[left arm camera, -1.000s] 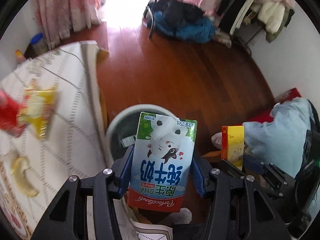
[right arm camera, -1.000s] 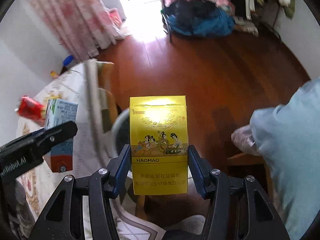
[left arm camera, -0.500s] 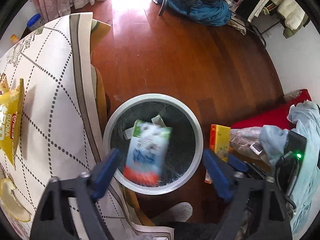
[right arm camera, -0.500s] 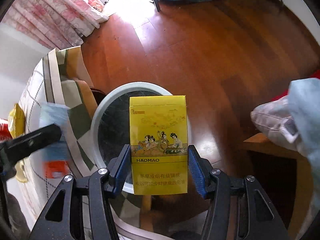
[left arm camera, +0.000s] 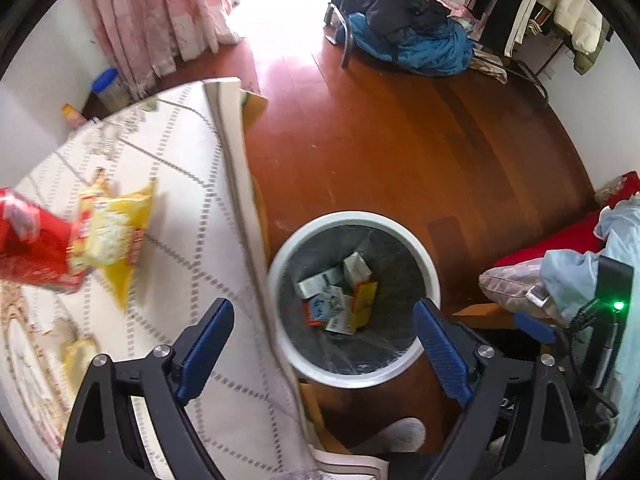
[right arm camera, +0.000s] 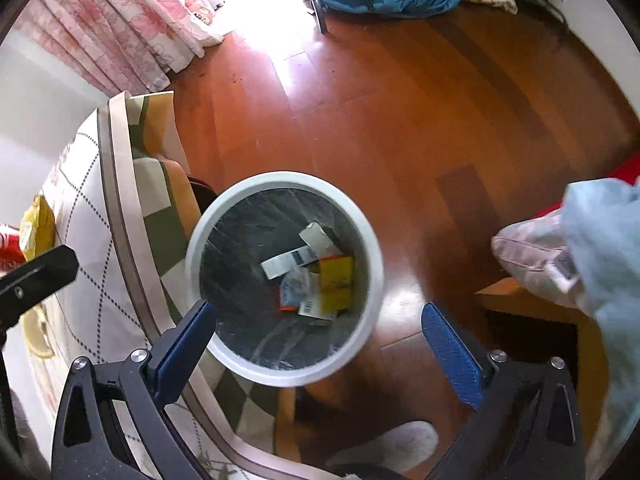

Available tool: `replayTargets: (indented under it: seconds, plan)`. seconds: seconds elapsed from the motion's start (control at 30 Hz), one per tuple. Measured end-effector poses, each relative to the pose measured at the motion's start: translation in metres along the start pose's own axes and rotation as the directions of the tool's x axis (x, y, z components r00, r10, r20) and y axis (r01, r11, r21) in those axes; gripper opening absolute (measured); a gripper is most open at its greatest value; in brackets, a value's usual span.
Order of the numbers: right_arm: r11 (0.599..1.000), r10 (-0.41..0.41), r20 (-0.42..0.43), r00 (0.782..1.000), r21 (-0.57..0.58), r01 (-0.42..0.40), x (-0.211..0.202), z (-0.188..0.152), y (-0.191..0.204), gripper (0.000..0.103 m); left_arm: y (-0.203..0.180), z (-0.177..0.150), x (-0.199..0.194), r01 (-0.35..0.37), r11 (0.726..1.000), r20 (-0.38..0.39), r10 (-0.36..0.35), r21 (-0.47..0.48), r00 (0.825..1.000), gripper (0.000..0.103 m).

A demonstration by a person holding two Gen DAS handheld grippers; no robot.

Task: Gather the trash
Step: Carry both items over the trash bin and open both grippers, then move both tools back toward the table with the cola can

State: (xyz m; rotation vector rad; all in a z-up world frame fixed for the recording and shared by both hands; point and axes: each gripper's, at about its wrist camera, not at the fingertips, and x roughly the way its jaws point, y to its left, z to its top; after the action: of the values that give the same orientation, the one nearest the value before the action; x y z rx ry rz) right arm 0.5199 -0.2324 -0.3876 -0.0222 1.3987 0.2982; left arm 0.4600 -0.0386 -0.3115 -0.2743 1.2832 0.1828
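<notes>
Lying at the bottom of the white-rimmed bin (right arm camera: 374, 276) were the yellow cigarette box (right arm camera: 336, 282) and the milk carton (right arm camera: 294, 290), mixed with other cartons and paper scraps on the dark liner. My right gripper (right arm camera: 316, 344) hung above the bin, jaws just swung wide, nothing between them. My left gripper (left arm camera: 322, 344) was the same: jaws had just been opening, spread wide and empty, bin (left arm camera: 430, 276) showing between its fingers, yellow box (left arm camera: 364, 304) and carton (left arm camera: 330, 304) visible inside.

Bin stood on the reddish wood floor (right arm camera: 420, 100), tight against the table edge. Table wore a white tablecloth (left arm camera: 192, 208) with a dotted diamond grid and a brown-trimmed overhang. On it: a yellow snack bag (left arm camera: 114, 236) and a red packet (left arm camera: 28, 252), both blurred, plus some pale scrap near the corner, can't tell what.

Further out: pink floral curtains (right arm camera: 104, 28), bright daylight on the boards, a blue-and-dark heap of clothes (left arm camera: 408, 36) by a metal frame, garments hanging on the right. My pale blue sleeve (right arm camera: 604, 248) sat at the right edge.
</notes>
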Motion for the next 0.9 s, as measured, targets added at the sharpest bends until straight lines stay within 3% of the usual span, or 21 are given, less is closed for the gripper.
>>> replayTargets:
  seconds: [0.47, 0.67, 0.9]
  plan:
    - [0.992, -0.102, 0.124, 0.987, -0.061, 0.110, -0.099, -0.044, 0.016, 0.103, 0.011, -0.051, -0.071, -0.048, 0.998, 0.105, 0.051, -0.030, 0.993, 0.091]
    - [0.986, -0.121, 0.222, 0.968, -0.084, 0.143, -0.154, -0.072, 0.026, 0.103, 0.009, -0.071, -0.110, -0.079, 0.997, 0.185, 0.081, -0.018, 0.979, 0.091]
    - [0.989, -0.101, 0.299, 0.949, -0.070, 0.127, -0.209, -0.098, 0.034, 0.103, 0.013, -0.098, -0.159, -0.092, 0.995, 0.279, 0.098, -0.033, 0.955, 0.091]
